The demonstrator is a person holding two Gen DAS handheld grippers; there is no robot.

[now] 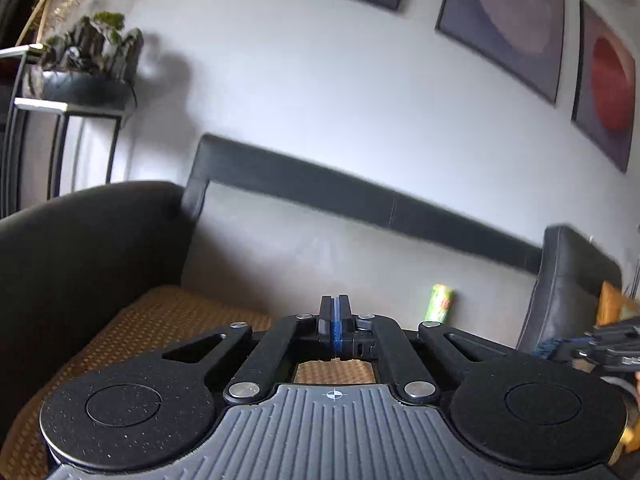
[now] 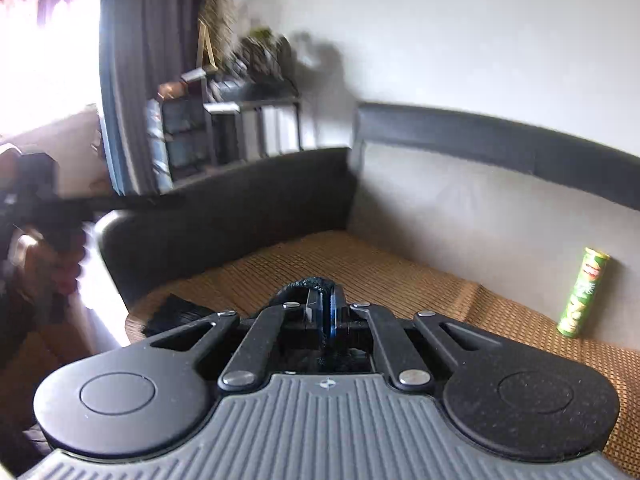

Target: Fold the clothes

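Both cameras sit just behind their own gripper fingers, held above the sofa (image 1: 92, 240) seat and facing its backrest and the wall. The left view looks across the seat's left corner, slightly tilted, with three pictures (image 1: 508, 12) high up. The right view looks lower, over more of the mat (image 2: 360, 264). Both share the can (image 1: 439, 303), the backrest and the shelf (image 2: 256, 108).

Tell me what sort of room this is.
Most likely a home living room: a dark sofa with a woven seat mat, framed pictures on the wall, and a shelf unit with a plant beside it.
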